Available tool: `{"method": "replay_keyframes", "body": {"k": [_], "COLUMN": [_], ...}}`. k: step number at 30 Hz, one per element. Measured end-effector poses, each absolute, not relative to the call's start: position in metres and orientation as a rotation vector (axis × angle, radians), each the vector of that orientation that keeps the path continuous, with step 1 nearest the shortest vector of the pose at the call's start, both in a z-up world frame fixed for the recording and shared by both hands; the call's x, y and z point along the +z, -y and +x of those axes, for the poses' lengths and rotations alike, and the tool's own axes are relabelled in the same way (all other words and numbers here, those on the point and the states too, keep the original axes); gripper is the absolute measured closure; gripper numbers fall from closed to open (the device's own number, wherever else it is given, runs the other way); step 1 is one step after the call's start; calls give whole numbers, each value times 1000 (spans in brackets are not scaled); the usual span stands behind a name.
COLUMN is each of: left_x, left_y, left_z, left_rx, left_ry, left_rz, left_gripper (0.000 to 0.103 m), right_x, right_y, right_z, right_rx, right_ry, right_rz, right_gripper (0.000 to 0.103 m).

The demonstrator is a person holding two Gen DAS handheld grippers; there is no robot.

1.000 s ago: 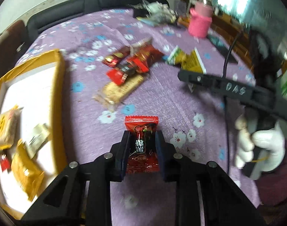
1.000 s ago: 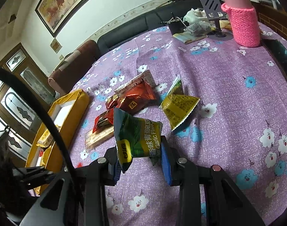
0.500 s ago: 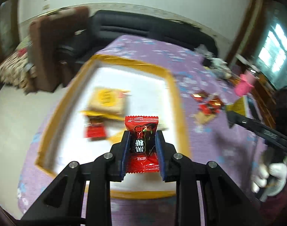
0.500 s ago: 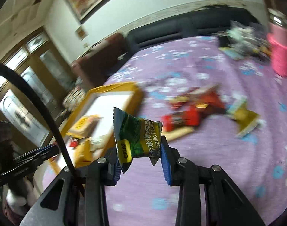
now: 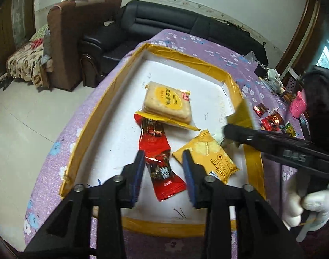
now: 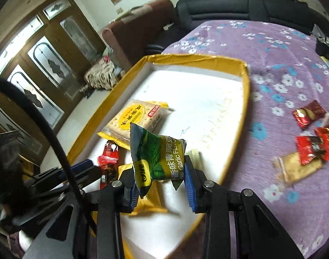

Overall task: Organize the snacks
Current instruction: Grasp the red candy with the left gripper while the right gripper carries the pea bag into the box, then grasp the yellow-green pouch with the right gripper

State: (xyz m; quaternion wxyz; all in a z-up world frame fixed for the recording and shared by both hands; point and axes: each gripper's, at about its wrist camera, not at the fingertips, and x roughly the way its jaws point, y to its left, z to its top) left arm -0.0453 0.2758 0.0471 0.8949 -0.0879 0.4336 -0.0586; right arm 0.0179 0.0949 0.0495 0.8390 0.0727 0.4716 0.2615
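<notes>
A yellow-rimmed white tray (image 5: 186, 56) (image 6: 196, 57) lies on the purple flowered cloth. My left gripper (image 5: 163, 168) hovers over its near end with the jaws opening. A red candy packet (image 5: 164, 172) lies tilted between them on the tray floor, free of the pads. In the tray are also a cracker pack (image 5: 167, 104), a second red packet (image 5: 152, 133) and a yellow cracker pack (image 5: 207, 157). My right gripper (image 6: 160, 172) is shut on a green garlic-pea packet (image 6: 158, 155) above the tray's near right part.
Loose red and tan snacks (image 6: 309, 149) (image 5: 270, 120) lie on the cloth right of the tray. A pink bottle (image 5: 298, 105) stands further right. A white-gloved hand (image 5: 306, 202) holds the right tool. A black sofa (image 5: 186, 28) and a brown armchair (image 5: 78, 43) stand behind the table.
Both grippers swung left from the snack pile to the tray. The left jaws parted and the red packet dropped out of their grip. The right kept its green packet.
</notes>
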Motion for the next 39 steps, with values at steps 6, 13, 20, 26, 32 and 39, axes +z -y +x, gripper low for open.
{"method": "replay_keyframes", "body": {"k": [6, 13, 20, 26, 32, 39], "left_x": [63, 80, 95, 107, 120, 135], "left_y": [-276, -258, -220, -193, -171, -144], "left_z": [-59, -68, -91, -107, -124, -137], "left_rx": [-110, -47, -1, -12, -2, -14], "left_ry": [-818, -786, -732, -726, -692, -660], "left_rz": [-177, -105, 41, 94, 135, 192], "left_gripper": [21, 6, 6, 6, 6, 6], "right_x": [50, 81, 97, 103, 110, 128], "right_y": [-107, -92, -41, 27, 99, 183], "right_z": [18, 9, -10, -32, -60, -91], "right_rx": [545, 561, 495, 396, 295, 154], "right_ry": [-980, -886, -828, -784, -728, -632], "right_rz": [134, 160, 228, 305, 359, 418], "right_gripper": [63, 60, 59, 59, 57, 57]}}
